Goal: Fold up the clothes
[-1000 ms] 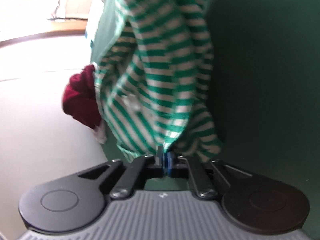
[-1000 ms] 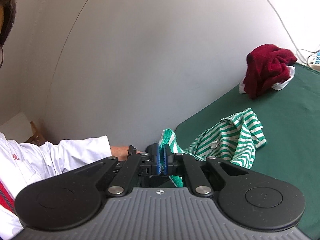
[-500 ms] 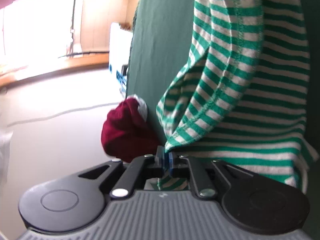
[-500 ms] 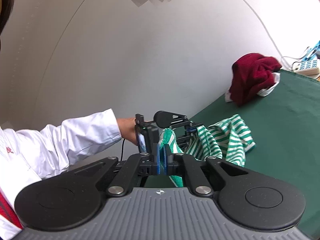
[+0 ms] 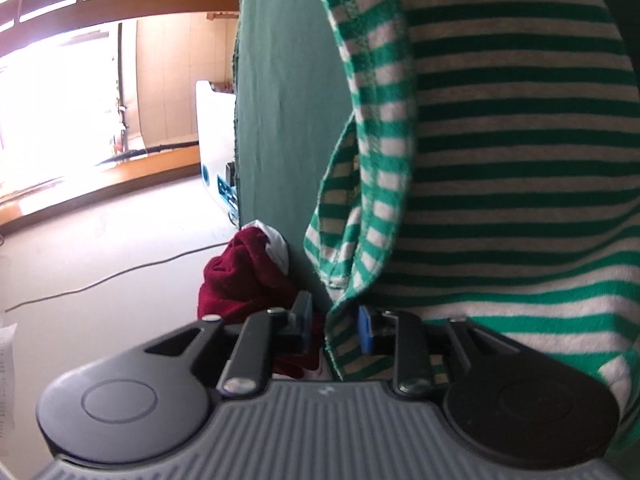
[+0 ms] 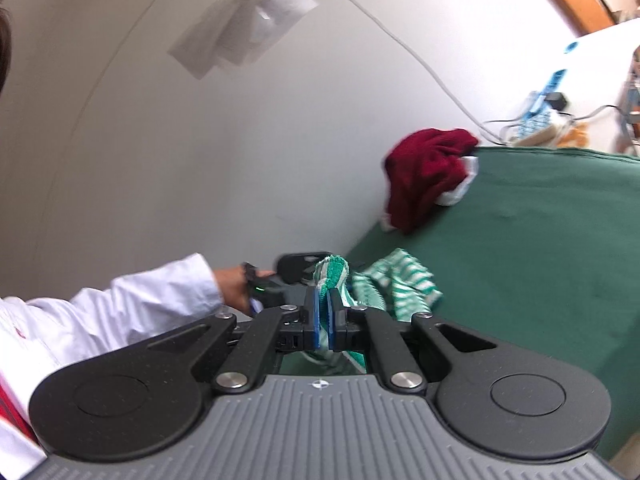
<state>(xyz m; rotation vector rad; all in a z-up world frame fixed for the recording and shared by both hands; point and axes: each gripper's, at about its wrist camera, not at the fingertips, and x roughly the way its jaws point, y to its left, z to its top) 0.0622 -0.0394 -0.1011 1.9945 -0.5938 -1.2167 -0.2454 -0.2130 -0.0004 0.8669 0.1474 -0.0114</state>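
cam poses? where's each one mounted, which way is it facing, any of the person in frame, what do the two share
Left wrist: sits on the left gripper, looks along its parted fingers at the striped garment draped close and the green table cover; no body shows.
Right wrist: sits on the right gripper, shut on the striped garment, facing the wall; a white sleeve and the hand holding the other gripper show.
Shared: striped garment, red garment, green cover.

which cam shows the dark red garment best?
Right wrist. The dark red garment shows whole there, bunched at the edge of the green table cover near the wall. The left wrist view shows only part; gripper linkage hides its lower portion.
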